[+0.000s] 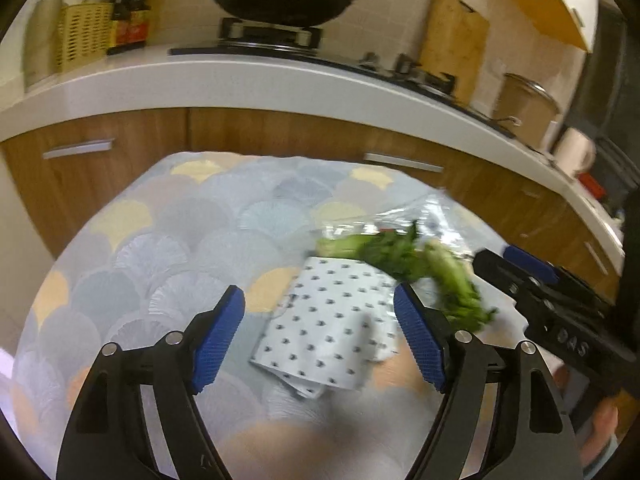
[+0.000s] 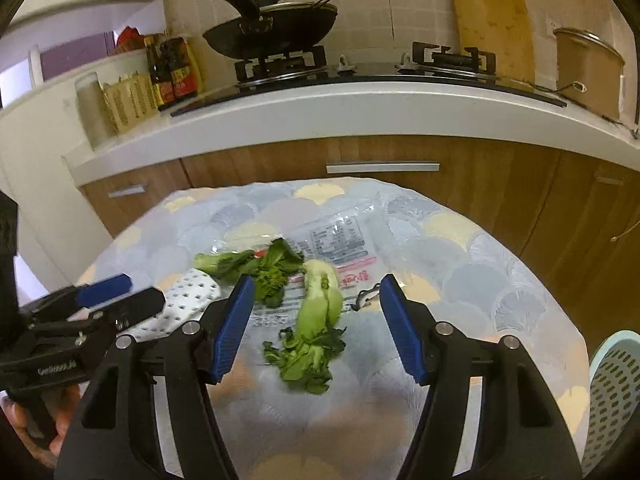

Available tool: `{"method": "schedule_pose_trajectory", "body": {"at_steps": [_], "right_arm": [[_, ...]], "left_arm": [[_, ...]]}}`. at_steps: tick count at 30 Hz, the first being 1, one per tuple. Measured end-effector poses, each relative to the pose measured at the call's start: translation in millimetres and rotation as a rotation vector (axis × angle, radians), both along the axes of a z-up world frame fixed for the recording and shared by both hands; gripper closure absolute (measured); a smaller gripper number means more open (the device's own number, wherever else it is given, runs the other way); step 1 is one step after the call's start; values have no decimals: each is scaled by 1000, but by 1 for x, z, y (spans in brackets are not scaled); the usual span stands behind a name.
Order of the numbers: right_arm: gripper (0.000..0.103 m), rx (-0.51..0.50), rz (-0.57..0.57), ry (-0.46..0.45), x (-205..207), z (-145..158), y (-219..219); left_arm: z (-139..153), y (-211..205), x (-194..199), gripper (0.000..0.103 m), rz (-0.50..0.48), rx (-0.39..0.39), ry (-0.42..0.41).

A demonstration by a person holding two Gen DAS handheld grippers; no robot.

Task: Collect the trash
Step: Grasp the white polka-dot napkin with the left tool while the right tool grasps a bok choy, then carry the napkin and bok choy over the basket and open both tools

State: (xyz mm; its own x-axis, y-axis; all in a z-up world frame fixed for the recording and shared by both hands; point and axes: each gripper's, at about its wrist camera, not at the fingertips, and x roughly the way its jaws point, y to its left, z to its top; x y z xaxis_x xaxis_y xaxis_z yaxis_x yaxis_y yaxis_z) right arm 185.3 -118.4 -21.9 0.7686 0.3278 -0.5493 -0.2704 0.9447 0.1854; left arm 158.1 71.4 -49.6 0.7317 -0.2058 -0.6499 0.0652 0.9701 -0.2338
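So both sets of tongs are gaping wide with nothing between the pads. The left tongs (image 1: 320, 332) hang over a folded white paper with little dark dots (image 1: 332, 320), which lies flat on the tabletop (image 1: 132, 248) with its scallop-pattern cloth. The right tongs (image 2: 318, 328) sit above a pale green bok choy stalk (image 2: 316, 320) with ragged leaves at the near end. A second leafy piece (image 2: 256, 266) lies just beyond it, and both rest on a clear plastic bag with printed labels (image 2: 340, 244). The dotted paper touches the greens on the left side. A light blue perforated basket (image 2: 616, 392) pokes in at the right edge. Behind it all, a black wok (image 2: 272, 28) sits on the stove.
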Motion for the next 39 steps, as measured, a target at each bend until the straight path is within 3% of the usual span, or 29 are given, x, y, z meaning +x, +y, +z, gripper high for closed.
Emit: {"method": "schedule_pose_trajectory", "body": {"at_steps": [3,8,11,12,15,17,19,24,27,31,39], "right_arm": [[42,23,-5,-3,3,0,-4],[42,-56,24,53,12,-10,13],[43,-87,21,63,14,-12,18],[48,-87,21,81,17,-14,18],[61,-80,23,132,24,-21,17],[67,-75,28,147,25,-23,17],[68,-81,35,151,25,-24,18],[81,-86,45,147,22,-24,19],[82,-69,46,123,17,-20,15],[82,-39,52,65,5,-13,7],[82,26,26,38,-30,-3,-30]], "left_arm": [[0,-1,-3,28,-12,1,-6],[-5,-15,-4,31,-56,75,11],[-11,-21,3,40,-66,120,54],[-13,-22,4,46,-64,130,69],[-15,-25,4,49,-55,166,73],[-16,-27,3,53,-47,191,69],[-15,-27,0,64,-38,200,54],[-9,-15,-7,78,11,150,14],[-2,-12,-14,80,13,125,-27],[1,-16,-25,80,10,148,-34],[24,-43,-55,80,-52,124,-80]]}}
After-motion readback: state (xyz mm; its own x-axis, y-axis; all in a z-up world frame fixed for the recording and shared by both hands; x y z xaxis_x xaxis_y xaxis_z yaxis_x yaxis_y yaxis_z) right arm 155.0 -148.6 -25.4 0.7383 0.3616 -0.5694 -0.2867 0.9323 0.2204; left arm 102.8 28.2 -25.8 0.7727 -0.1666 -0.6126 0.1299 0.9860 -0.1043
